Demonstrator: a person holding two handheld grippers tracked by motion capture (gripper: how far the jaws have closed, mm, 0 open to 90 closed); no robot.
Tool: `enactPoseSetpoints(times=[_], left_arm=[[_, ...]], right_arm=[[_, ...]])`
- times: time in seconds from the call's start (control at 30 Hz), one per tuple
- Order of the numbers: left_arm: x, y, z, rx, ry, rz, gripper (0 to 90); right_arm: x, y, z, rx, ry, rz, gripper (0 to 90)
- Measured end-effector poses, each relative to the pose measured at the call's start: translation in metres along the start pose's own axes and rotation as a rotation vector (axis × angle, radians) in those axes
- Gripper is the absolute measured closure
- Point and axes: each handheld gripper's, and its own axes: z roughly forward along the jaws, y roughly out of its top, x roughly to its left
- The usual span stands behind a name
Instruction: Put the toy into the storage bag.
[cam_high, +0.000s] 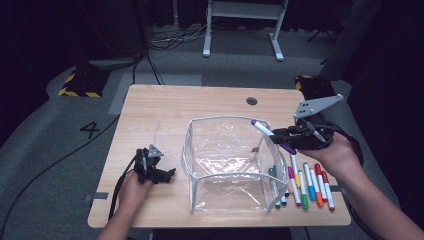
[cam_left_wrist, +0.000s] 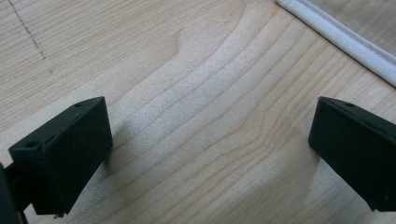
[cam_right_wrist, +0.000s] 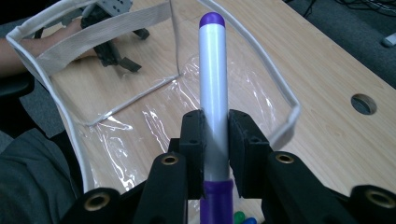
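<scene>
While clamped, purple marker (cam_right_wrist: 214, 93) bisects right gripper (cam_right_wrist: 215, 135).

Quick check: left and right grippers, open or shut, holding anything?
Left gripper: open, nothing between its jaws, over the bare table.
Right gripper: shut on the purple marker.

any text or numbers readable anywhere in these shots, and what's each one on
"4": a large dark numeral on the grey floor left of the table.
Yellow and black hazard stripes, a sign without words, mark a dark block on the floor beyond that numeral.
No print can be made out on the purple marker in the right gripper, on the markers lying on the table, or on the clear pouch.
</scene>
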Motion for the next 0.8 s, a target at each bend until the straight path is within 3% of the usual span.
enactPoseSetpoints(times=[0.43, 0.53, 0.8], left_arm=[[0.000, 0.000, 0.000, 0.002, 0.001, 0.000, 0.0], [0.000, 0.000, 0.000, 0.002, 0.001, 0.001, 0.0], [0.000, 0.000, 0.000, 0.002, 0.002, 0.000, 0.0]], right_arm=[[0.017, 0.032, 0.036, 0.073, 0.060, -0.078, 76.1], [0.020, 0.034, 0.041, 0.088, 0.075, -0.078, 76.1], [0.028, 0.031, 0.070, 0.197, 0.086, -0.090, 76.1]])
